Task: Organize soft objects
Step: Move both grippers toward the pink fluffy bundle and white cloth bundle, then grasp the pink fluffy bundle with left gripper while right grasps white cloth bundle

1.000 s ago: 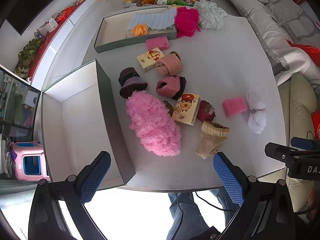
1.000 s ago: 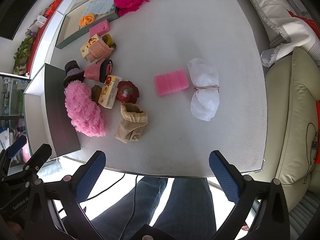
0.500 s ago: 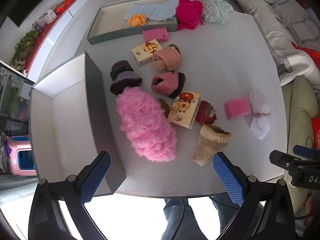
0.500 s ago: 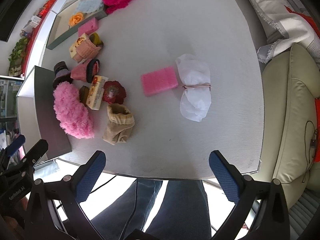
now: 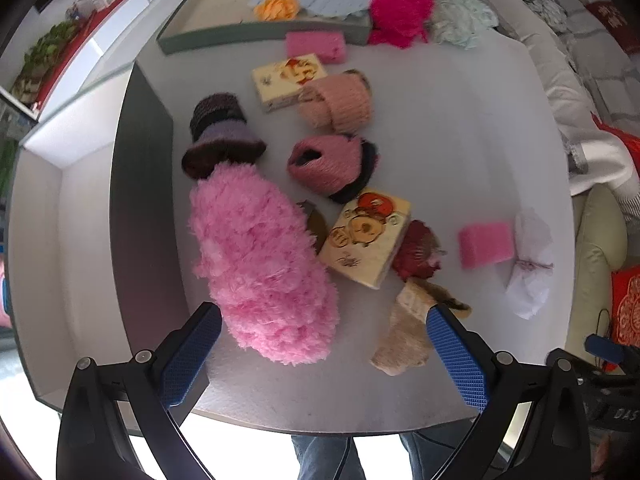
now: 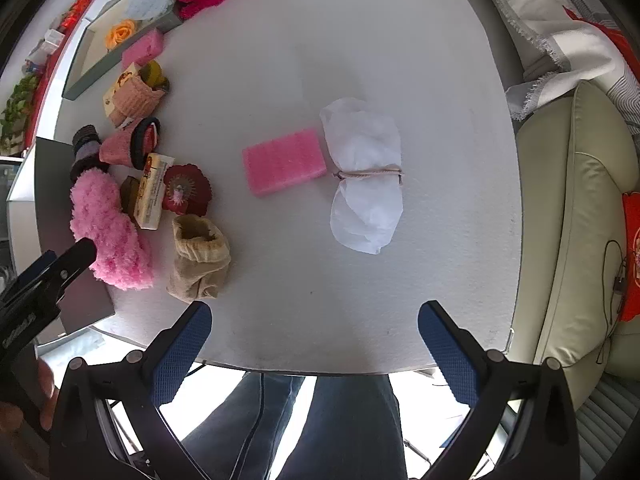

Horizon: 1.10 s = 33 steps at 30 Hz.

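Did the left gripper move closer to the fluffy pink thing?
Yes. The left gripper has come forward toward the fluffy pink thing, which now reaches between its open fingers; the table looks nearer too.

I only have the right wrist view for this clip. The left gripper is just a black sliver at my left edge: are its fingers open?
Observer: Yes. The left gripper is open wide, hovering at the near end of the pink fluff.
Operator: What is inside the grey box beside it?
Observer: It is open-topped with a white inside; I see no item in the part that shows.
Operator: And the yellow pack next to the pink fluff?
Observer: Its top face bears an orange and red cartoon print.
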Each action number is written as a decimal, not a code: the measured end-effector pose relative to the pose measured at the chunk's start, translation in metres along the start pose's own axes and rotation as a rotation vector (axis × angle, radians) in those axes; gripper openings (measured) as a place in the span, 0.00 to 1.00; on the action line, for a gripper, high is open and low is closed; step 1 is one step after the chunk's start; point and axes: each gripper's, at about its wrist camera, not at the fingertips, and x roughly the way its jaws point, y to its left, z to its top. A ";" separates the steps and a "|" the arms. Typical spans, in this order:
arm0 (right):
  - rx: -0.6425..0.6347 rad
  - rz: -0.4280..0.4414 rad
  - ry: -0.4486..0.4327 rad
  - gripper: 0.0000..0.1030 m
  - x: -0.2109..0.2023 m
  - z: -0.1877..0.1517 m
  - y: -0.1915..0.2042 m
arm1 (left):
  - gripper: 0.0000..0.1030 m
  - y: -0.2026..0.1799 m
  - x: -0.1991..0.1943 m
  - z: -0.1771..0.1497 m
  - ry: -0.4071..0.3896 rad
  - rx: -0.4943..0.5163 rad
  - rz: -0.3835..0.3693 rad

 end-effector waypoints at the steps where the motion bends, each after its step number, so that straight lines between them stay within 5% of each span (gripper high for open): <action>1: 0.000 -0.001 -0.001 1.00 0.001 0.000 -0.001 | 1.00 0.003 0.002 -0.001 -0.004 -0.008 -0.002; 16: 0.001 -0.012 0.020 1.00 0.014 0.007 -0.004 | 1.00 0.049 0.025 -0.002 -0.047 -0.085 0.018; 23: 0.004 -0.015 0.036 1.00 0.018 0.007 -0.002 | 1.00 0.063 0.028 -0.006 -0.035 -0.055 0.112; 33: 0.053 -0.019 0.012 1.00 0.029 0.017 -0.025 | 1.00 0.048 0.030 0.008 -0.023 -0.106 0.066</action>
